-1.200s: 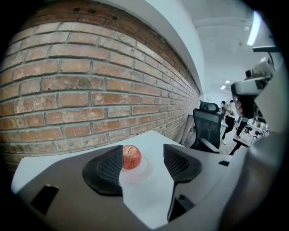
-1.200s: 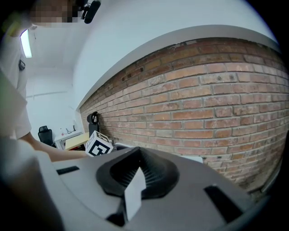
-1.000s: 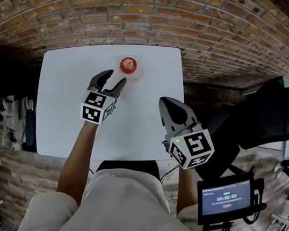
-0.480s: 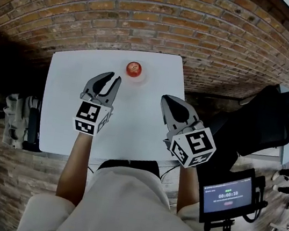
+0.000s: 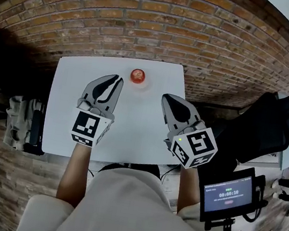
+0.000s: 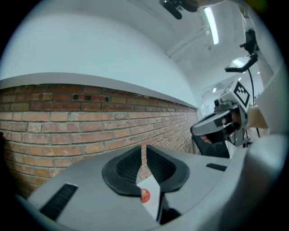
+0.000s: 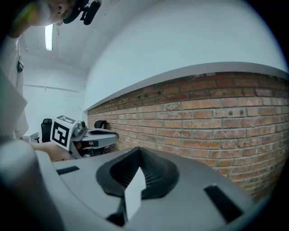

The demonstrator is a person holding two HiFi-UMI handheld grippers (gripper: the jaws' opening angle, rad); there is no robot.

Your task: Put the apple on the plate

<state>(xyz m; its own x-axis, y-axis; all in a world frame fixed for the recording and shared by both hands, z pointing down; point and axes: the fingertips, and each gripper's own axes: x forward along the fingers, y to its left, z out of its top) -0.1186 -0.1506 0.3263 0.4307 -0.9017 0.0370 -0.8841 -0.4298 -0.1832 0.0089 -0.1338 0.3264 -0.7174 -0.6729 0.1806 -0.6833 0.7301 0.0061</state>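
A red apple (image 5: 137, 74) rests on a small white plate (image 5: 144, 83) at the far edge of the white table (image 5: 64, 105). My left gripper (image 5: 119, 79) hangs above the table, short of the apple and to its left. Its jaws are closing, with a thin gap left and nothing between them. In the left gripper view the apple (image 6: 144, 195) shows far below the left gripper (image 6: 143, 147). My right gripper (image 5: 165, 97) hovers to the right of the plate, shut and empty. Its tips meet in the right gripper view (image 7: 139, 150).
A brick wall (image 5: 163, 28) runs right behind the table's far edge. A black office chair (image 5: 262, 125) stands to the right, and a small screen on a stand (image 5: 227, 196) is at the lower right. Metal frames (image 5: 21, 120) crowd the floor on the left.
The left gripper has lifted and drawn back from the apple, and its wide jaws have come nearly together. The right gripper has risen a little. The apple stays on the plate.
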